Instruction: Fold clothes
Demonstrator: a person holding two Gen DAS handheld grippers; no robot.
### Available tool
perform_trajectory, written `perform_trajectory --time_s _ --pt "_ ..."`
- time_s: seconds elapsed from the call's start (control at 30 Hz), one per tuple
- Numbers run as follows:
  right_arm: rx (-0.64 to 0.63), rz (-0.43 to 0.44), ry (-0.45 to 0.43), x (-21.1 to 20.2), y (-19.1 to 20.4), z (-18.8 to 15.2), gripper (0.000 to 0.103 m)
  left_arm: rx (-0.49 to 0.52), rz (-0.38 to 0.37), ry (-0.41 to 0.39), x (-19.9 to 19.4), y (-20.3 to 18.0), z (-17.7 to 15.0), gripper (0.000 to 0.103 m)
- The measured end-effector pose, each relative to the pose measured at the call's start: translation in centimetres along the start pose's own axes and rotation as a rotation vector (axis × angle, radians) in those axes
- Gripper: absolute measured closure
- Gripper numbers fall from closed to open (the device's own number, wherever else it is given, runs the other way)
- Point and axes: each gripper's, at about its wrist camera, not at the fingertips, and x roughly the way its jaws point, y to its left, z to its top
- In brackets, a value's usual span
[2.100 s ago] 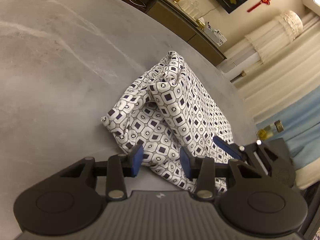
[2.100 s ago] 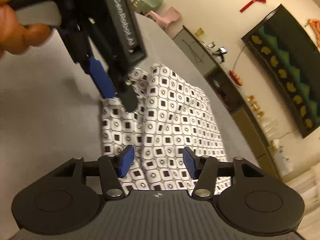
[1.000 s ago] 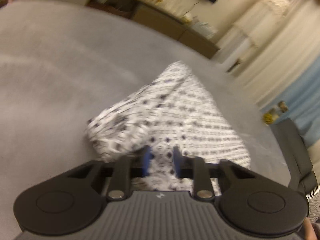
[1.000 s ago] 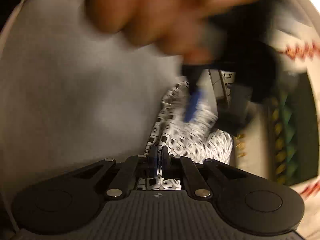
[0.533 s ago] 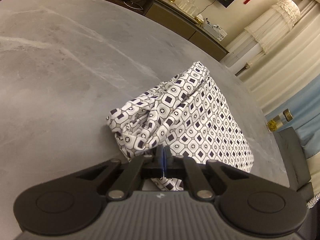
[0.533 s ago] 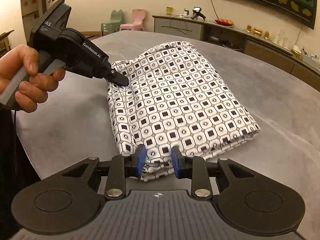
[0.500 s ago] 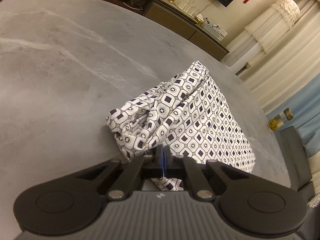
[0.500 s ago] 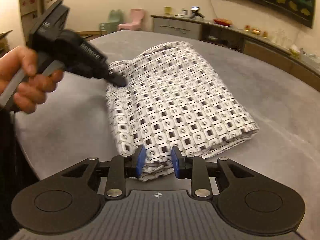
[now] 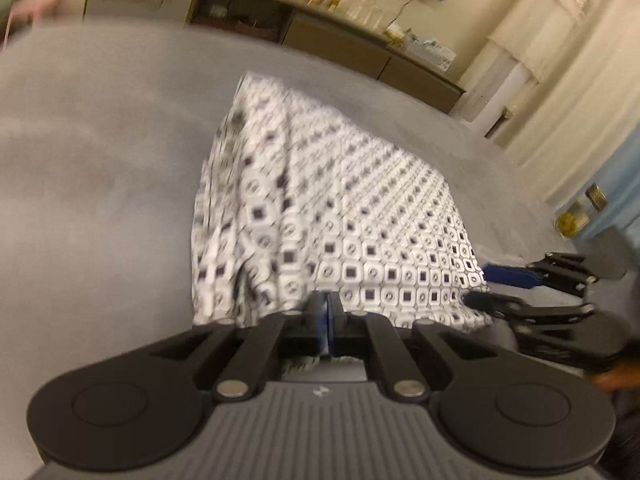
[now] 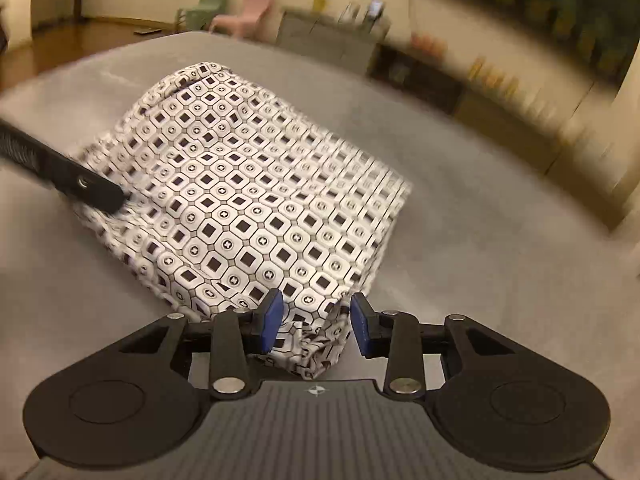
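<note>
Lying folded, garment [image 10: 248, 200] corner between right tool [image 10: 316, 326].

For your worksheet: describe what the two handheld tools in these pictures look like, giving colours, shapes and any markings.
Both match. The left tool and right tool have matte black bodies with ribbed grey tops bearing a small white star-like mark, two round black discs, silver pivot rivets on black linkage arms, and blue pads on the fingers. No cables or sleeves show.

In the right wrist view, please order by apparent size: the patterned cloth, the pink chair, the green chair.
1. Patterned cloth, by far the largest; it is also nearest the camera.
2-3. Pink chair and green chair: both far away, blurred and look alike, so I do not rank them.
</note>
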Motion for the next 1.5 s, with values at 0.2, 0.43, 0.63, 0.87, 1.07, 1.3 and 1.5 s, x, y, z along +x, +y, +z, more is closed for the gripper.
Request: perform_trajectory --time_s 0.2,0.43,0.63,0.87,1.07,1.3,1.5 --pt "0.163 0.117 -0.179 -4.5 -3.5 2.2 0.063 0.112 -0.036 -0.155 -3.1 -1.3 7.1 0.064" --pt "0.151 0.055 -0.109 4.6 -4.5 5.1 0.063 0.174 0.109 0.045 6.5 0.1 9.9 0.066" --pt "0.246 0.093 -0.079 5.9 -7.3 1.0 0.040 0.150 0.100 0.075 5.9 1.7 9.2 0.057" --pt "0.195 0.149 -0.206 0.8 -5.4 1.5 0.049 0.256 0.076 0.044 2.8 -1.3 7.6 0.060" --pt "0.228 0.131 -0.062 4.4 -5.0 0.5 0.052 0.210 0.117 -0.003 2.9 -0.6 8.1 0.058" --pt "0.174 0.104 -0.141 6.7 -5.4 5.9 0.052 0.150 0.183 0.016 6.6 -0.3 10.1 0.057" --pt "0.127 0.113 -0.091 9.9 -5.7 4.8 0.054 0.112 0.171 0.040 7.0 0.9 9.3 0.055"
